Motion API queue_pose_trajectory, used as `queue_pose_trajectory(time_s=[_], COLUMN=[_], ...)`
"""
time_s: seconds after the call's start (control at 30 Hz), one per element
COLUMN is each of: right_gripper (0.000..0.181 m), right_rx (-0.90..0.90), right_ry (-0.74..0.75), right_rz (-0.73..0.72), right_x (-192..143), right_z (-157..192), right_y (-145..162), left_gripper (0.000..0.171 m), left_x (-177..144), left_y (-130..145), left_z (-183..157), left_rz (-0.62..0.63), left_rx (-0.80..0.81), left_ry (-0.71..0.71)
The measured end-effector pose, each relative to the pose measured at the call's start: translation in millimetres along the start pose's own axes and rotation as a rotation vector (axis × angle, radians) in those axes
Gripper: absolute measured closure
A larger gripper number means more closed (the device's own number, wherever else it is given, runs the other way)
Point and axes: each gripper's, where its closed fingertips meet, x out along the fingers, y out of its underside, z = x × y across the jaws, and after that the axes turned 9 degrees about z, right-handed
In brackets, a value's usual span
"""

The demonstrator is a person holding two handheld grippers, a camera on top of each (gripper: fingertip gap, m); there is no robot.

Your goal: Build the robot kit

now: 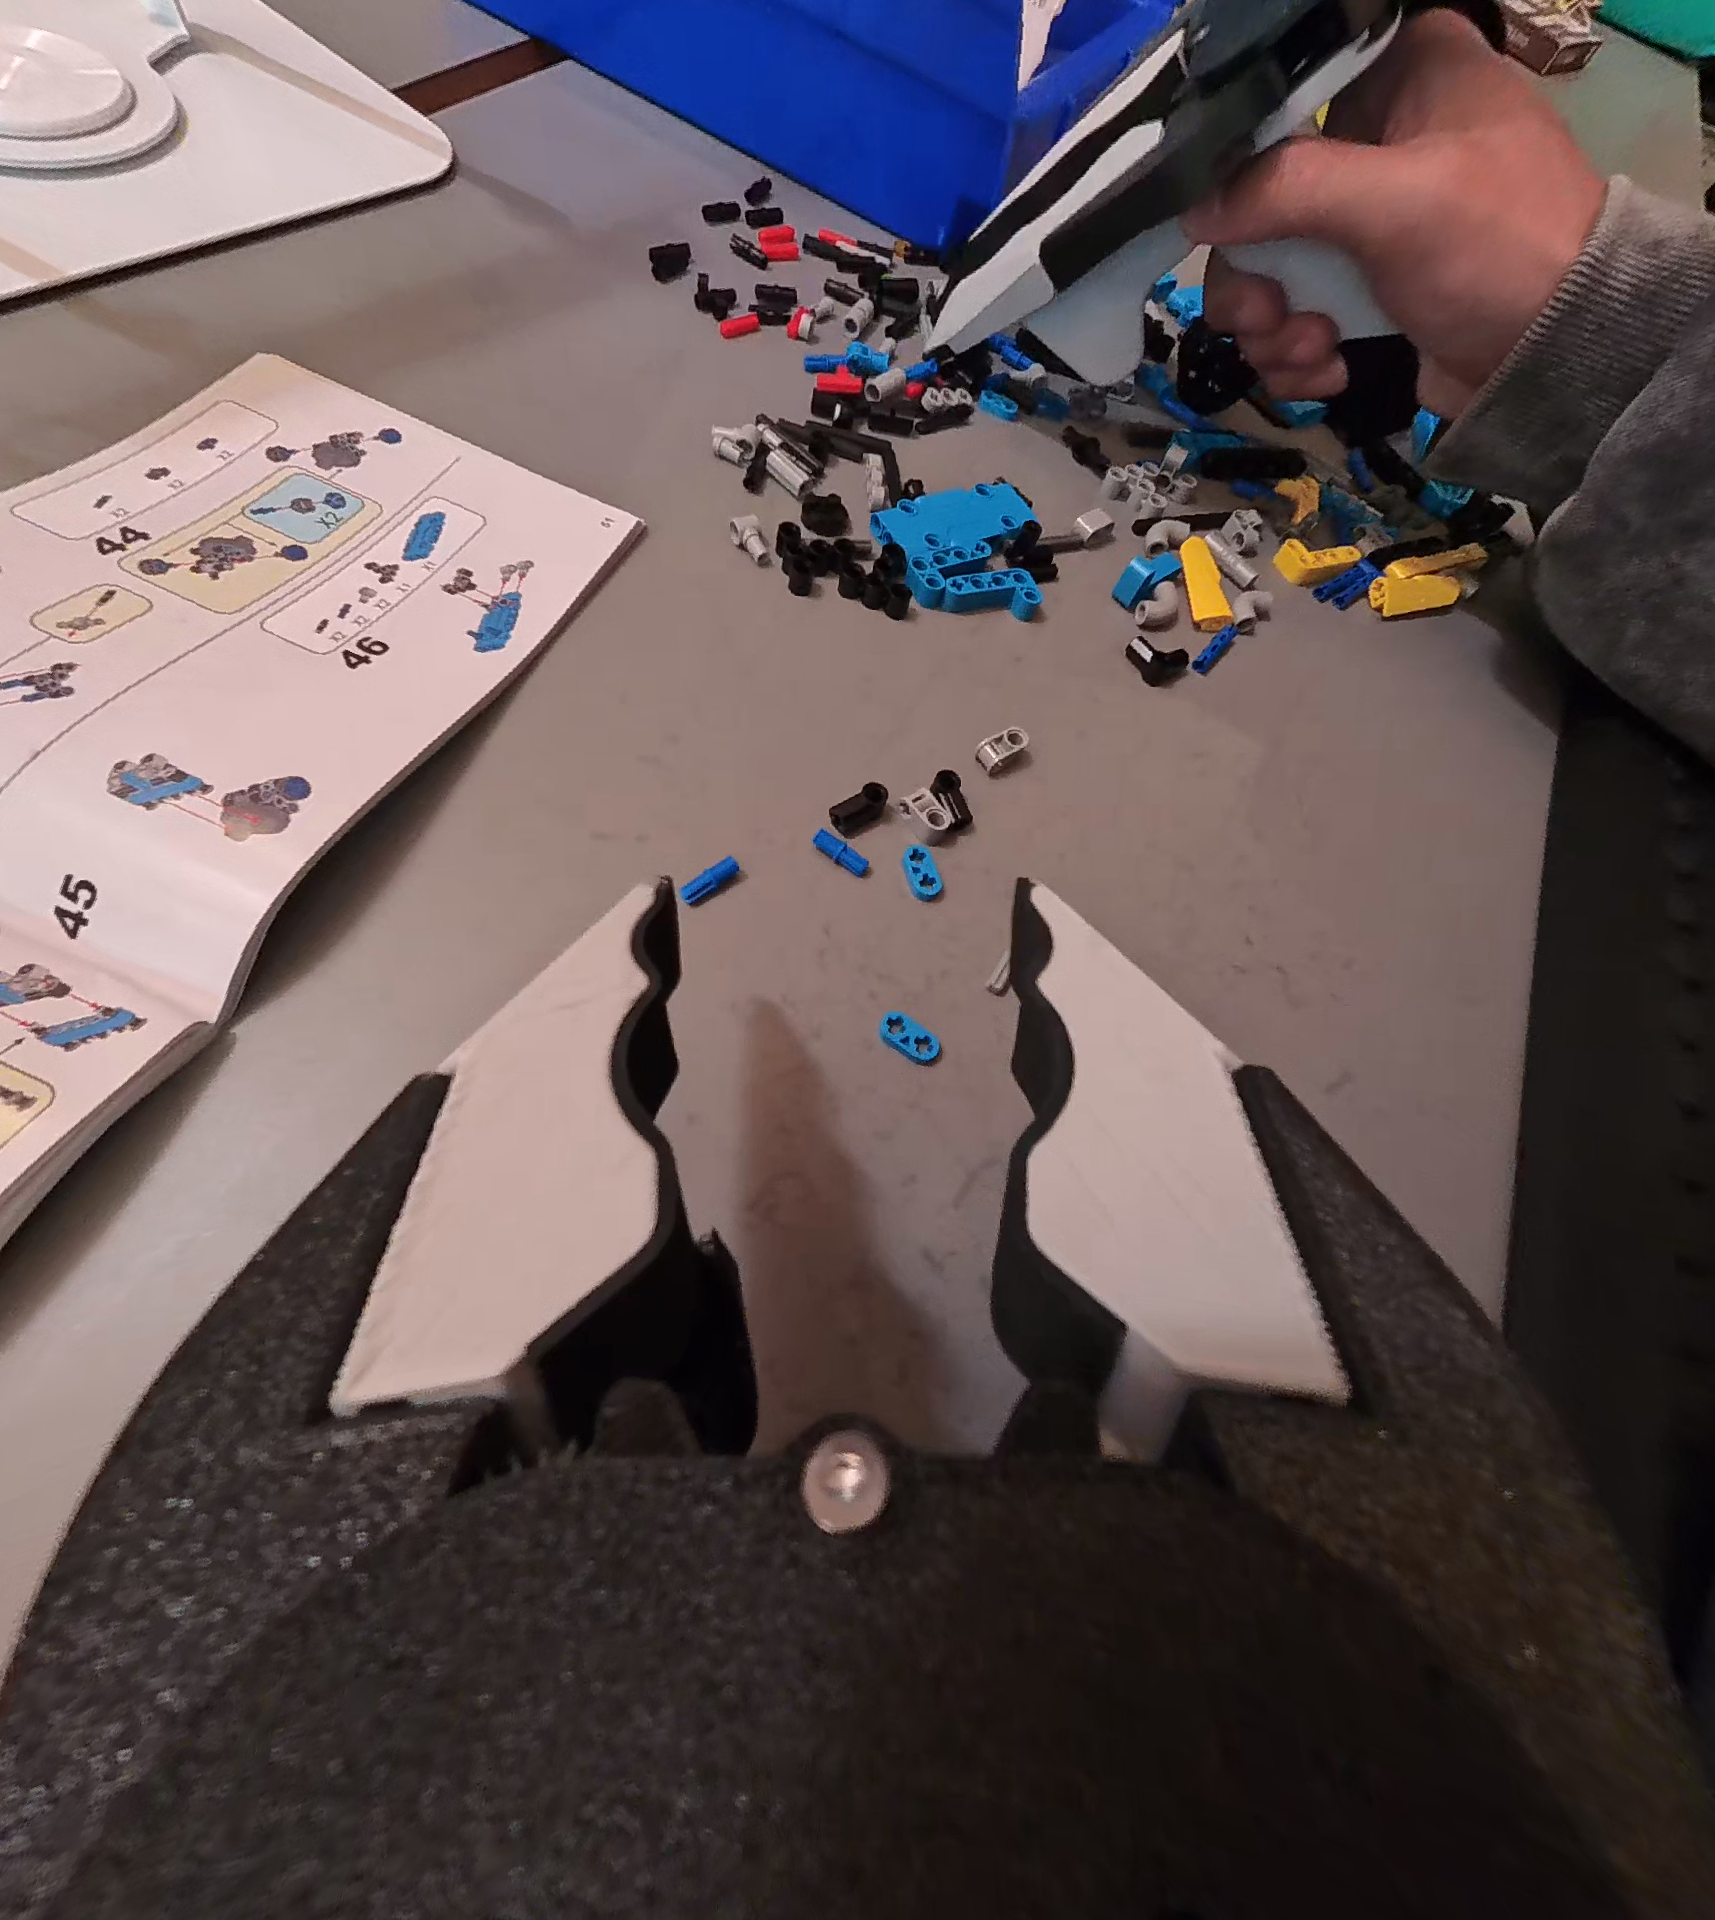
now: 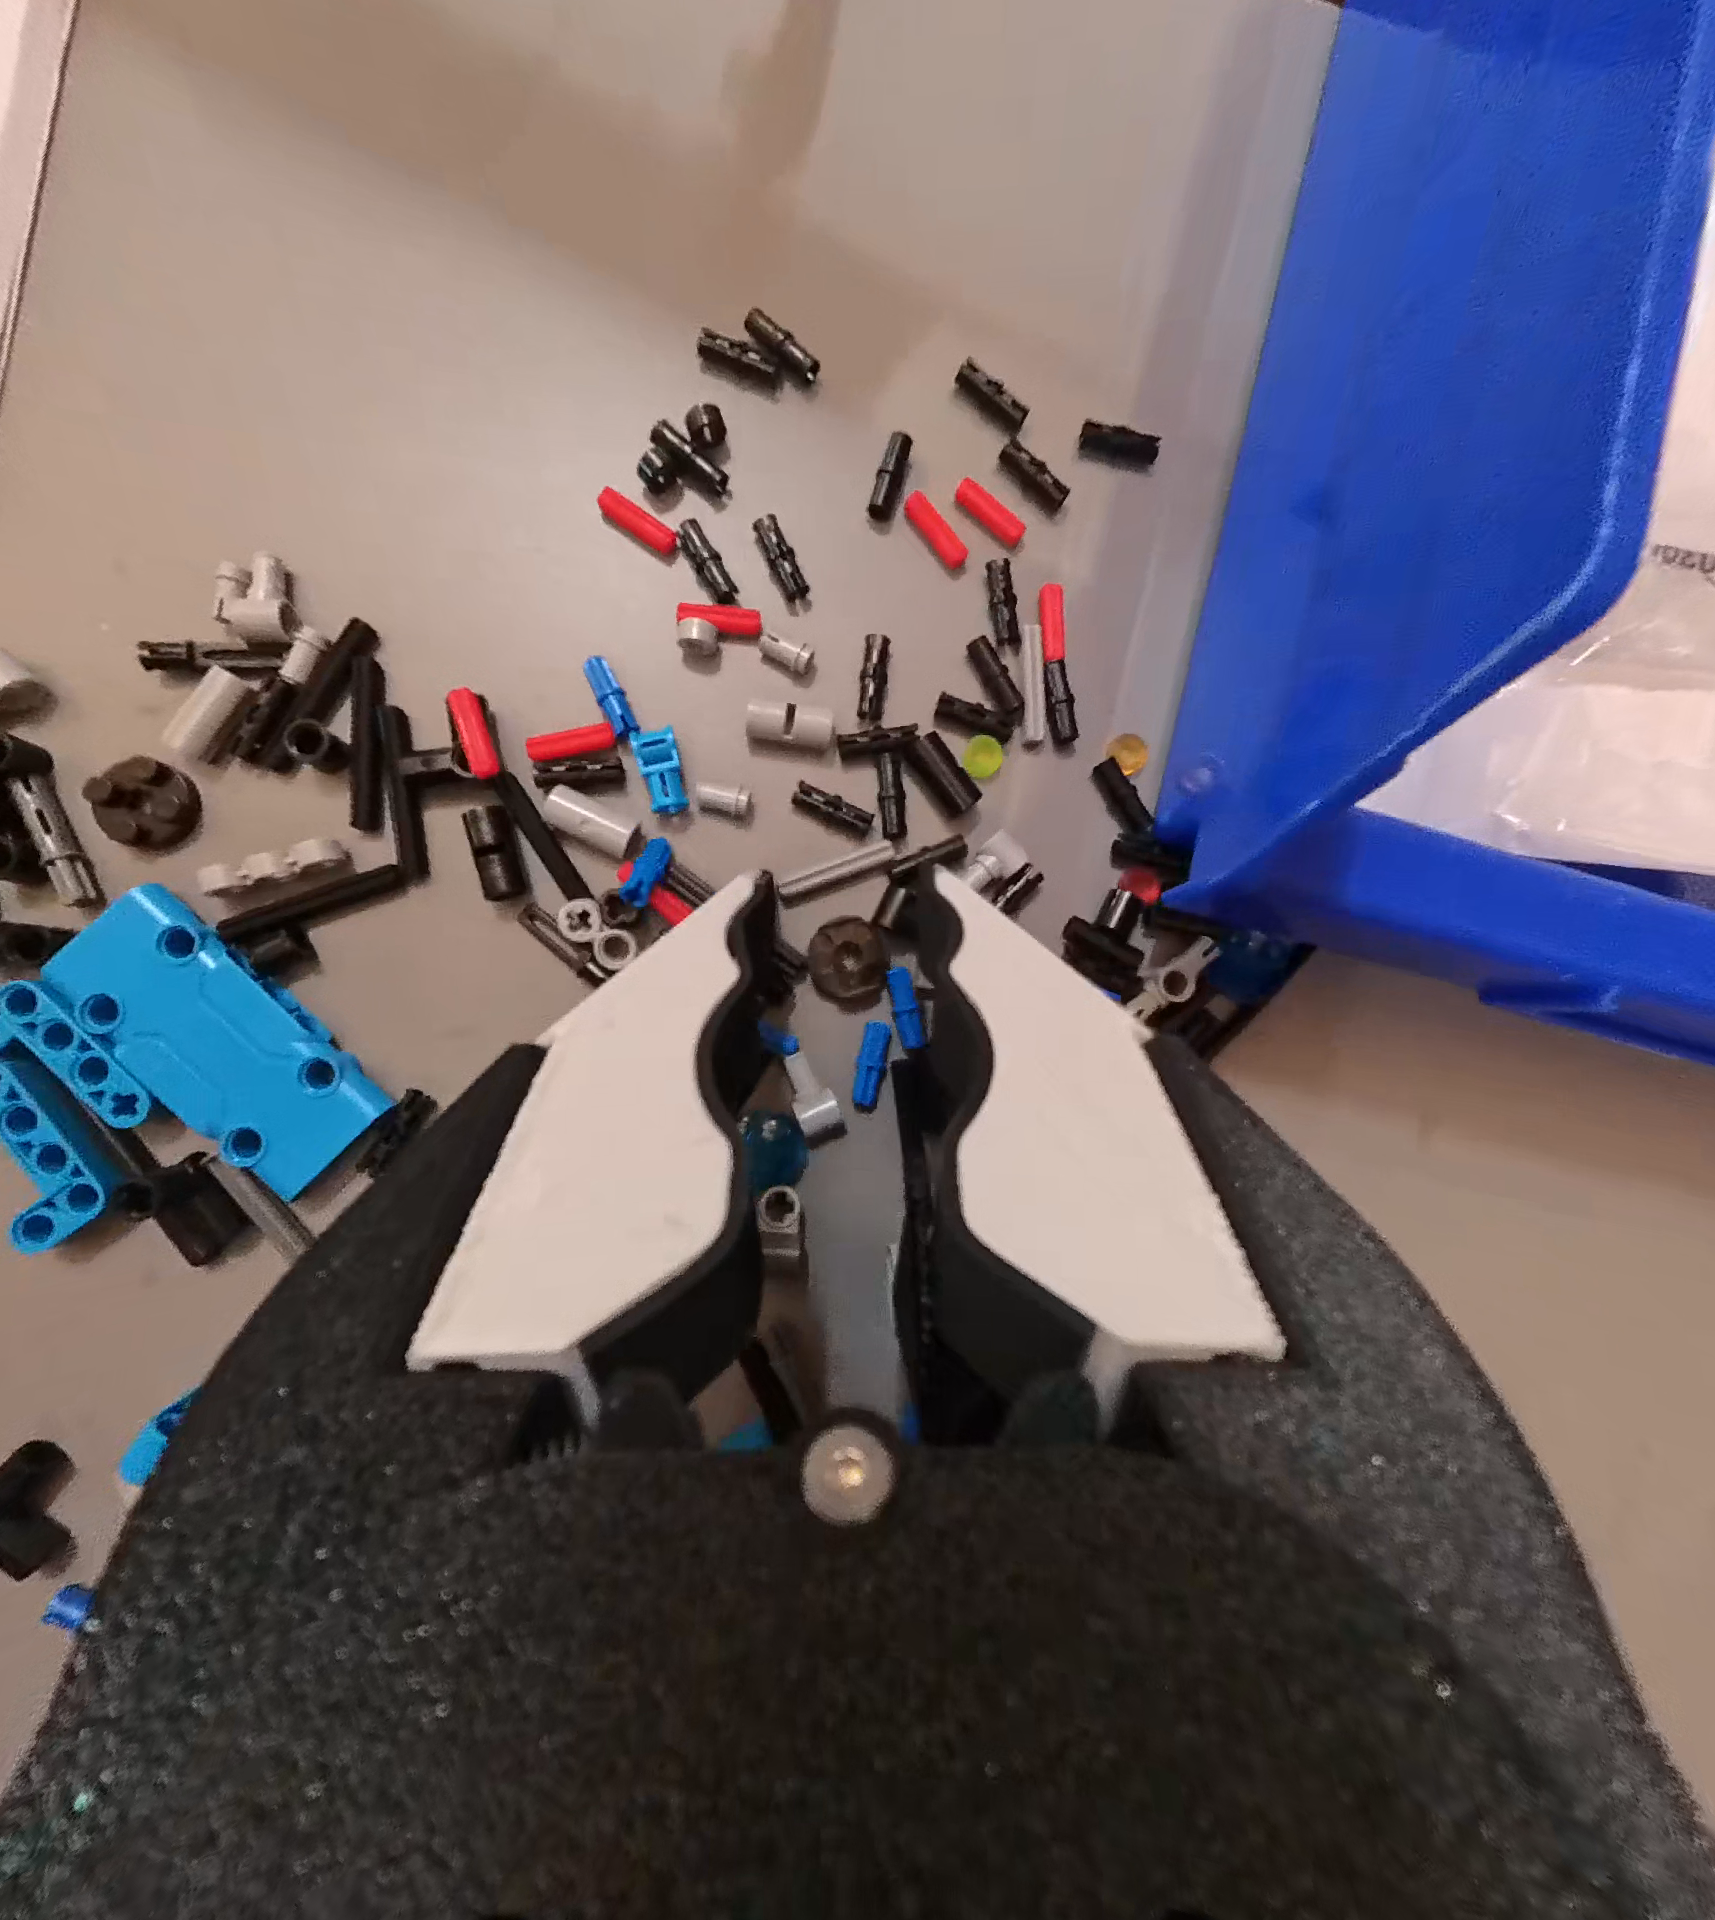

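Note:
My left gripper is open and empty, low over the grey table. A small blue two-hole link lies between its fingers, and a blue pin lies by its left fingertip. Another blue link, a blue pin and small black and grey connectors lie just ahead. My right gripper is open, tips down over a scattered pile of small building pieces. Blue pins and a dark round piece lie between its fingers. It also shows in the left wrist view, held by a hand.
An open instruction booklet lies at the left. A blue bin with plastic bags stands right of the pile. A large light-blue assembled piece lies left of my right gripper. A white tray sits at the far left. The left gripper's tips are roughly 30 cm from the right gripper's.

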Motion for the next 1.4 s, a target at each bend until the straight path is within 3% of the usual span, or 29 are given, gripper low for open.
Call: queue_pose_trajectory(time_s=[0.93,1.27,1.4], right_gripper=[0.166,0.178,0.178], right_rx=[0.266,0.151,0.108], right_ry=[-0.132,0.038,0.001], right_rz=[0.003,0.039,0.019], right_x=[3,2,-14], right_z=[6,0,12], right_y=[-4,-4,-6], left_gripper=[0.107,0.107,0.108], left_x=[3,4,3], left_y=[4,5,6], left_z=[-4,-3,1], left_rz=[0.025,0.030,0.028], left_rx=[0.000,0.002,-0.008], left_ry=[0.017,0.011,0.001])
